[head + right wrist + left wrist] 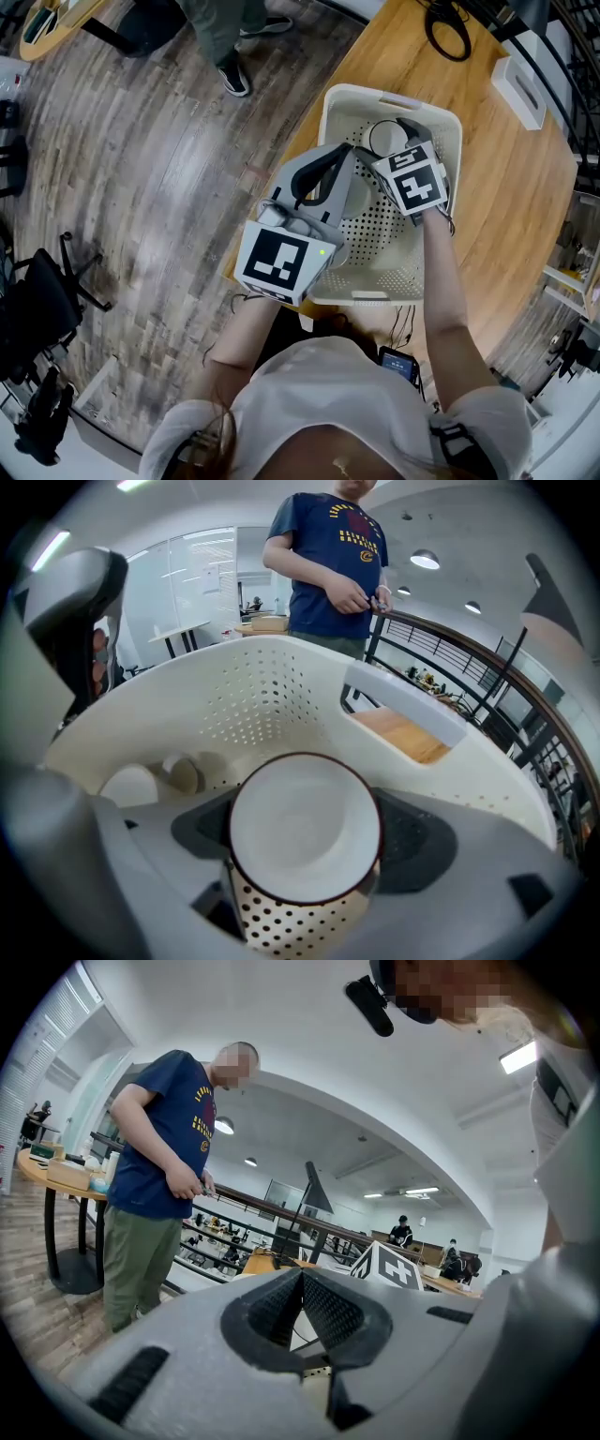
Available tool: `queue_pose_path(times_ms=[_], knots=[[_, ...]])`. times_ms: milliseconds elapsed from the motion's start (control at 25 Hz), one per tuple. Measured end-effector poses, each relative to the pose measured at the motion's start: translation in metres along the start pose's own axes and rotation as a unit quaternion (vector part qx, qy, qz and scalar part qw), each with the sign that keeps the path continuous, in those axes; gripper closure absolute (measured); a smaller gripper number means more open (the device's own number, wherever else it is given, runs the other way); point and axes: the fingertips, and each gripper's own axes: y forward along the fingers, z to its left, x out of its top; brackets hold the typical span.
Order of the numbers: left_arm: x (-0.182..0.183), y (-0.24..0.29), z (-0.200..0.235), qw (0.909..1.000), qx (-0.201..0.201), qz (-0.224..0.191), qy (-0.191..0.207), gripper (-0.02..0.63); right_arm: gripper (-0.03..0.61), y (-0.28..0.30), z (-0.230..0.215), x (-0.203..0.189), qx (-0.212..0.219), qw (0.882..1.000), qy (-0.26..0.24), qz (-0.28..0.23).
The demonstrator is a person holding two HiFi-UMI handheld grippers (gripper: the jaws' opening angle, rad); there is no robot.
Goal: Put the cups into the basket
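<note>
Counting here: two cups, a near cup (305,819) and a left cup (131,787), and just one basket (281,682). Two tools, the left hand-held gripper (302,1288) and the right hand-held gripper (305,850). Plus one bystander (328,546) and one tabletop (506,197).

Person: white short-sleeved top (328,394) at 6 o'clock in head view, dark strap (455,439) at 5 o'clock. Grey moulded-plastic left gripper (302,1297), black cross-hatched pads (333,1314). Right gripper (305,836) has the same grey shell, dark pads (417,841). White left marker cube (278,261) with black squares and a green dot; right marker cube (414,180) matches.
</note>
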Motion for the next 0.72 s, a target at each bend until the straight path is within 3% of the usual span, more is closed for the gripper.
queue_pose_path(times_ms=[400, 720], knots=[[-0.003, -0.002, -0.003, 1.0000, 0.003, 0.003, 0.003, 0.606, 0.172, -0.002, 0.004, -0.001, 0.007, 1.000, -0.018, -0.005], [0.004, -0.009, -0.007, 1.0000, 0.002, -0.001, 0.005, 0.606, 0.172, -0.021, 0.001, 0.005, -0.014, 1.000, -0.012, -0.016]])
